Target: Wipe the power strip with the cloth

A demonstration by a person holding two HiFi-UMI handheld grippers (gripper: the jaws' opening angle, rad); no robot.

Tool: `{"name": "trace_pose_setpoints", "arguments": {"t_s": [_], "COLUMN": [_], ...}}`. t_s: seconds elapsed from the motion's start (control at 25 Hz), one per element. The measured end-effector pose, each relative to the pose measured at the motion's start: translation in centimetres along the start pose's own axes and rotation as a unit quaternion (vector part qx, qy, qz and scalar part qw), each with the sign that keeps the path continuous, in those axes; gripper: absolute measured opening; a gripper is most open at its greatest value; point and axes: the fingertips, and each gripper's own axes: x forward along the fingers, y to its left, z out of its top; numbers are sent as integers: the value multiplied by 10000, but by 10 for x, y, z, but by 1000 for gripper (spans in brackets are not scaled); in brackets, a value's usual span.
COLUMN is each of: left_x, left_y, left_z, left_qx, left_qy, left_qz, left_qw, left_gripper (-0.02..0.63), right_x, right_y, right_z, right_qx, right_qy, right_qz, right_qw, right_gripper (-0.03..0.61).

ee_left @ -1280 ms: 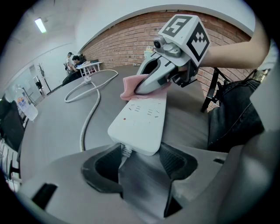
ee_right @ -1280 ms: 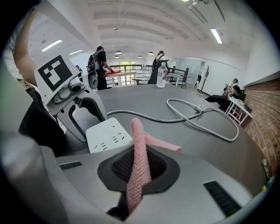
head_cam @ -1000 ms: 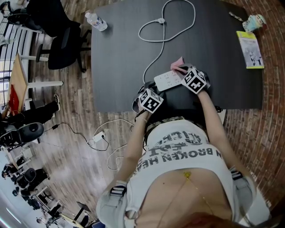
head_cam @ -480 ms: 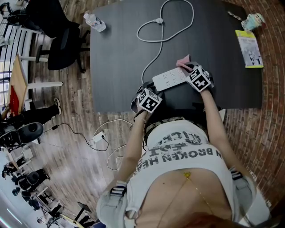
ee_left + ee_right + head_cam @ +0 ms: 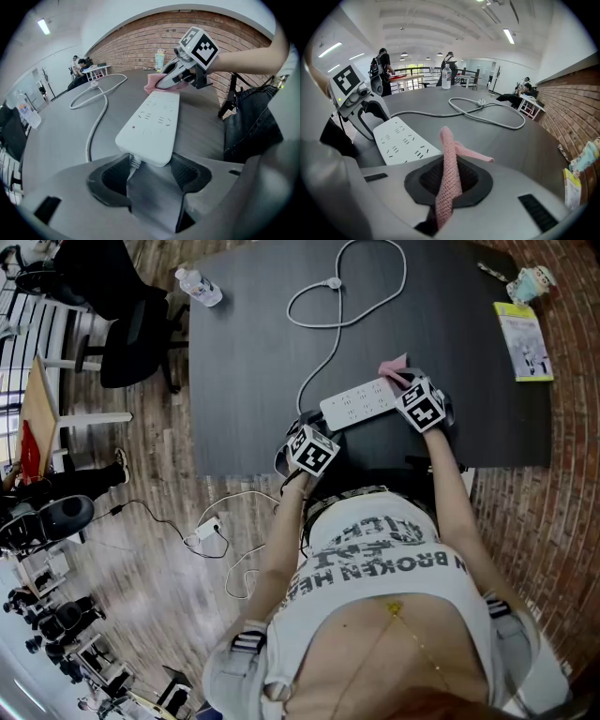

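The white power strip [image 5: 356, 403] lies on the dark table [image 5: 248, 352] near its front edge, and its white cord [image 5: 323, 362] loops away to the far side. My left gripper [image 5: 304, 426] brackets the strip's cord end [image 5: 147, 150]; its pads press the strip's two sides. A pink cloth [image 5: 449, 154] is pinched upright in my right gripper [image 5: 449, 177], which is shut on it. In the head view that right gripper [image 5: 405, 382] sits at the strip's right end, the cloth [image 5: 394, 366] sticking out beyond it. The left gripper view shows the cloth [image 5: 152, 83] touching the strip's far end.
A water bottle [image 5: 201, 287] lies at the table's far left corner. A yellow booklet [image 5: 523, 341] and a small pale figure [image 5: 531, 282] are at the far right. An office chair [image 5: 131, 334] stands left of the table. The table's front edge is right under both grippers.
My right gripper has carried the cloth rightwards along the strip to its far end. The strip itself shifted slightly. The left gripper has stayed at the cord end.
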Motion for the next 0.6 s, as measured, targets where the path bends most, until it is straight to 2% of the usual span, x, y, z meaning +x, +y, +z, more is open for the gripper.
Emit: {"name": "trace_pose_setpoints", "arguments": {"t_s": [0.32,0.6], "left_x": [-1,-2], "left_y": [-2,0], "left_z": [-2,-2], "left_qx": [5,11], "left_qy": [-1,-22], "left_qz": [-24,-7], "left_qw": [10000,10000], "left_gripper": [262,262], "right_x": [-6,-8], "right_y": [-8,-12], "right_z": [-6,-7], "right_qx": [64,176], "right_qy": [189,-31], "right_qz": [-383,-490], "right_qw": [9991,9986], "right_gripper": [17,17]}}
